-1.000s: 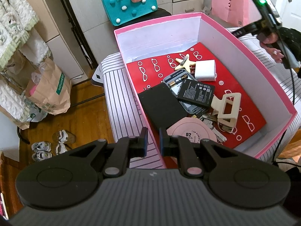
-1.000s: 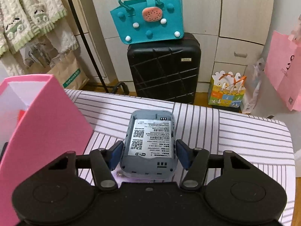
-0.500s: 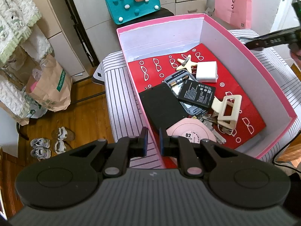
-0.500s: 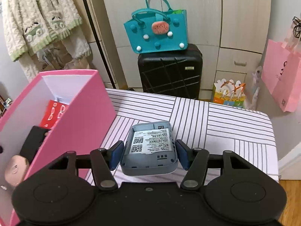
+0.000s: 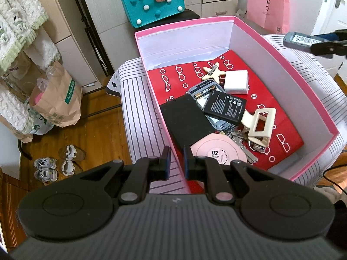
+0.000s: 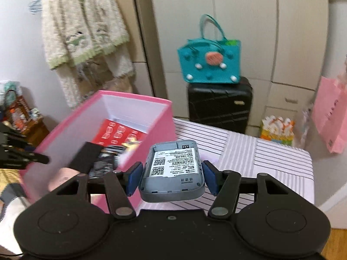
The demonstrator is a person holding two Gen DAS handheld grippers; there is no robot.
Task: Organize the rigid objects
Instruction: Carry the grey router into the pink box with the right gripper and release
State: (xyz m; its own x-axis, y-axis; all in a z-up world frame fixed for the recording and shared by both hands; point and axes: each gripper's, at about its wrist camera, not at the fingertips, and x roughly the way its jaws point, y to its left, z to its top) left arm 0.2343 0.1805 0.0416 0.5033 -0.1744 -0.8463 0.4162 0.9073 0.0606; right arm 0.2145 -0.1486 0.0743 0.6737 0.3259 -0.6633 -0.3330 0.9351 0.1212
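Carrying: right gripper [image 6: 171,176] has its jaws clamped on the two long sides of a grey device shell [image 6: 172,171], label side up, clear of the striped desk [image 6: 271,158].
Thing's long axis: runs straight out along the jaws, away from the wrist; the short end with the contacts is nearest the camera.
Landmark: pink box [image 5: 312,99], open at the top, standing on the desk.
Key relation: in the right wrist view the box lies to the left of the held shell and a little beyond it, with its near pink wall [image 6: 104,130] between jaws and interior. The shell looks level with or just above the rim, so my guess is the coming move is a sideways carry over that wall, then a lowering.
From the left wrist view: the shell [image 5: 303,42] hangs just outside the box's far right wall, above the rim.
Left gripper [image 5: 176,162]: jaws pinched together on the near left wall of the box, apparently steadying it.
Nearer hand: the right; the left is occupied with the box.
Box contents: black pad [image 5: 184,123], battery [image 5: 225,108], white charger [image 5: 236,82], cream hair clip [image 5: 260,127], star clip [image 5: 211,72], pink round case [image 5: 216,153], keys [image 5: 240,138], all on red paper [image 5: 271,106].
Free space: the red paper is barest toward the box's far wall and right side, the side nearest the shell.
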